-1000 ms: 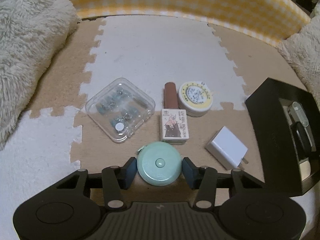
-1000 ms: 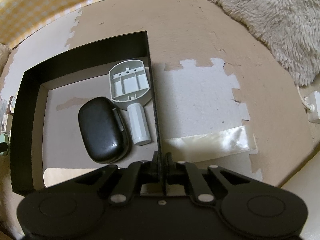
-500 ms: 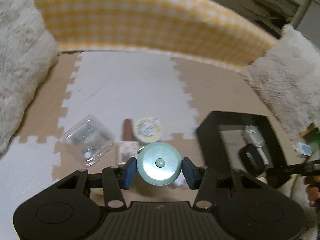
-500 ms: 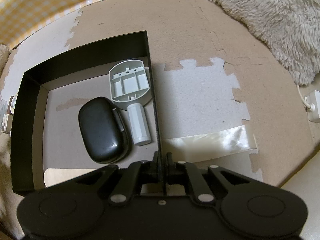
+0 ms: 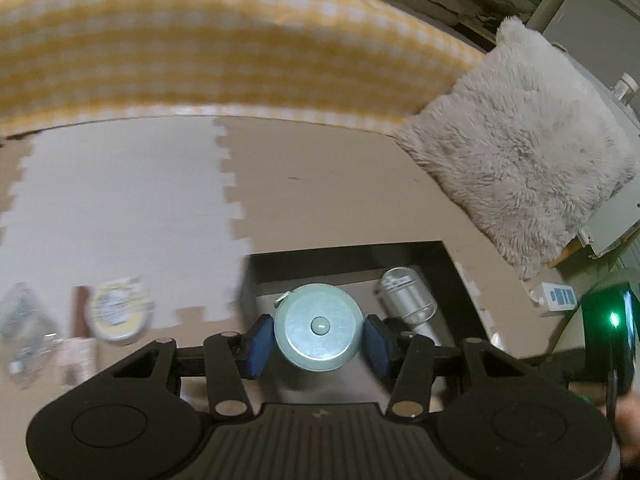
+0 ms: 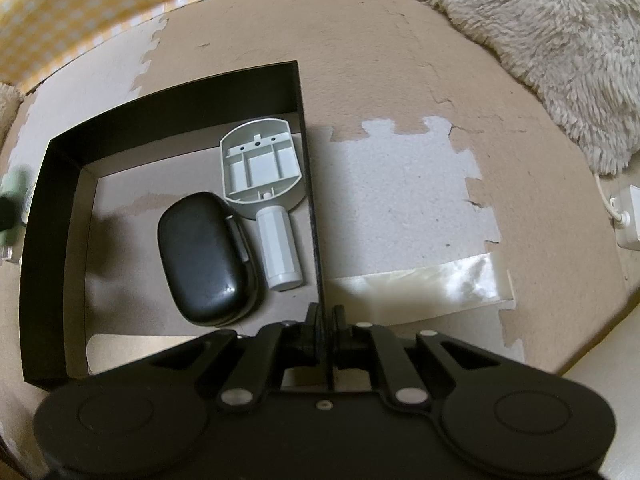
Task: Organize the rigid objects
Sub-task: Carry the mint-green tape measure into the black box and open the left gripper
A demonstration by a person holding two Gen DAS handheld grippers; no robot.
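My left gripper [image 5: 319, 340] is shut on a round mint-green tape measure [image 5: 319, 330] and holds it in the air above the near left part of the black box [image 5: 344, 258]. My right gripper [image 6: 326, 322] is shut on the right wall of the black box [image 6: 310, 184]. Inside the box lie a black oval case [image 6: 206, 258] and a grey plastic handle part [image 6: 262, 168], which also shows in the left wrist view [image 5: 406, 296]. A round yellow tin [image 5: 118, 310], a clear plastic case [image 5: 22, 332] and a small printed box [image 5: 76, 360] lie blurred on the mat at left.
Beige and white foam puzzle mats [image 6: 400, 184] cover the floor. A yellow checked cushion [image 5: 224, 56] runs along the back. A fluffy grey pillow [image 5: 520, 160] lies at right. A white plug and cable [image 6: 624, 216] sit at the far right. A strip of clear tape [image 6: 420, 276] lies on the mat.
My left gripper lifted the tape measure off the mat and carried it right, over the black box. My right gripper kept its hold on the box wall.
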